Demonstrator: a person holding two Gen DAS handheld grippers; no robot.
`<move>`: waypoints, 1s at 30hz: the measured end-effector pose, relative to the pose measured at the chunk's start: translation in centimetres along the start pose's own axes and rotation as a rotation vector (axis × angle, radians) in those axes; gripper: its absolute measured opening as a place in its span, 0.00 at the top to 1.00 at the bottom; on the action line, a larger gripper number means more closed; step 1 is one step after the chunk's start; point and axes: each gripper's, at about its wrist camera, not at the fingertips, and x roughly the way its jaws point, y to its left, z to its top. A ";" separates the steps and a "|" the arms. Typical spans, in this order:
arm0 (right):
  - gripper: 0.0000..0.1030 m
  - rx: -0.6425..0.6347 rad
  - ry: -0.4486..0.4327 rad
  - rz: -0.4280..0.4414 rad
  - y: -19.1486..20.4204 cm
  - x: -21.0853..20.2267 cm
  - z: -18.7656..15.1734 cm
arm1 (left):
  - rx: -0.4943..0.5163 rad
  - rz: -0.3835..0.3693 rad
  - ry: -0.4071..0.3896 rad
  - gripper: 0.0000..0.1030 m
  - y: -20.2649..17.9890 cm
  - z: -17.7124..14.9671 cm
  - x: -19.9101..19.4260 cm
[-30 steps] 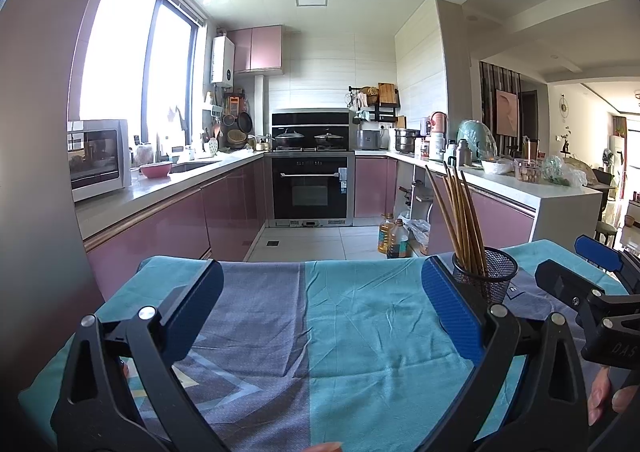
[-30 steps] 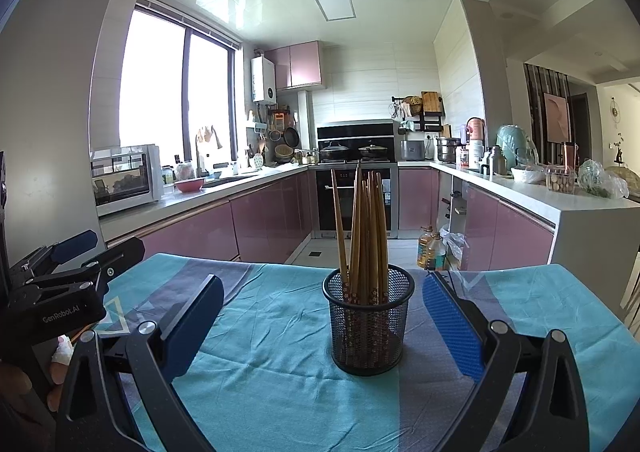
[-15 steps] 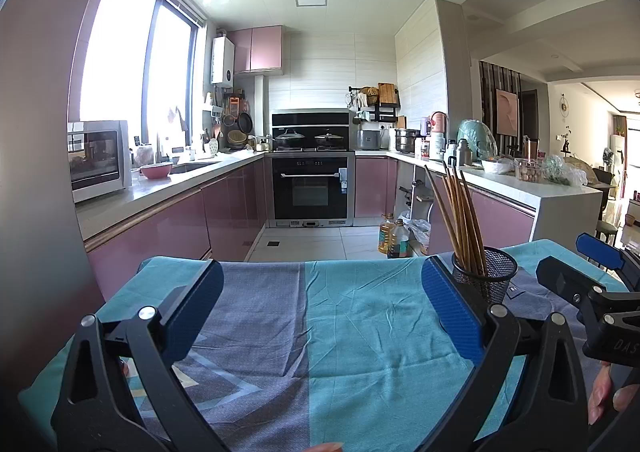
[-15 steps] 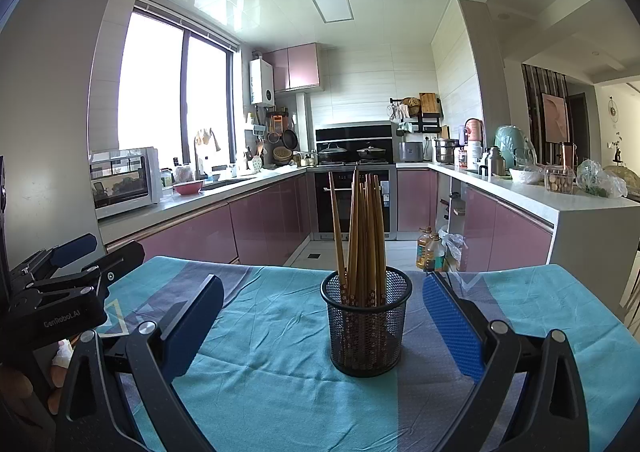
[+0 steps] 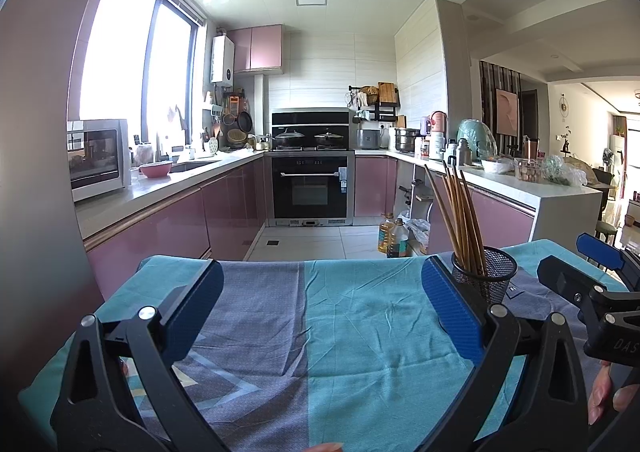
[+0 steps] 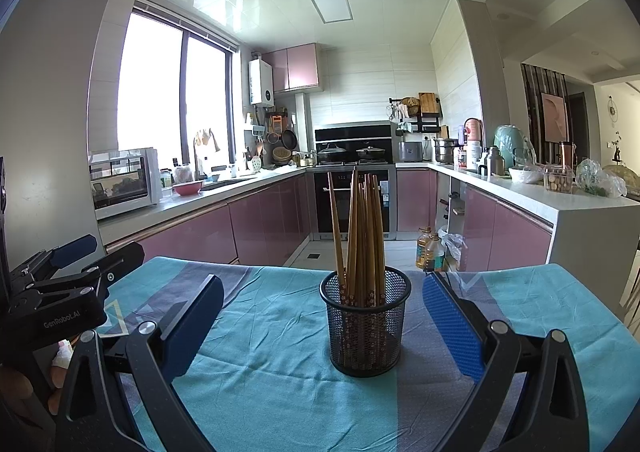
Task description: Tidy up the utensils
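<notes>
Looks finished: brown wooden chopsticks (image 6: 362, 236) all stand upright in the black wire-mesh cup (image 6: 365, 328) on the teal-and-grey cloth-covered worktop (image 6: 280, 332); none loose in view. Right tool (image 6: 320, 326) wide open, empty, cup dead ahead between its fingers, untouched. Left tool (image 5: 320, 312) wide open, empty, cup beyond its right finger.

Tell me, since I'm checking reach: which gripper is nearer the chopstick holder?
Right. The right gripper faces the holder head-on, fingers flanking it; the left gripper sits off to its left.

Black mesh holder (image 6: 365, 326), brown chopsticks (image 6: 362, 236), teal-and-grey patterned tablecloth (image 6: 276, 336), blue-padded black fingers (image 6: 450, 326), pink cabinets (image 6: 260, 226)
</notes>
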 end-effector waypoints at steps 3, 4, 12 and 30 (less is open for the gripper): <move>0.06 0.000 -0.001 -0.002 0.1 -0.1 0.0 | -0.002 0.001 0.000 0.05 0.0 0.0 0.0; 0.06 0.000 -0.001 -0.002 0.0 -0.1 0.0 | -0.002 0.000 -0.001 0.05 0.0 0.0 0.0; 0.06 0.000 0.000 -0.003 0.0 -0.1 0.0 | -0.001 0.000 0.000 0.05 -0.1 0.0 0.0; 0.06 0.003 -0.004 -0.007 -0.1 -0.2 0.2 | -0.001 -0.002 -0.001 0.05 -0.4 0.1 0.0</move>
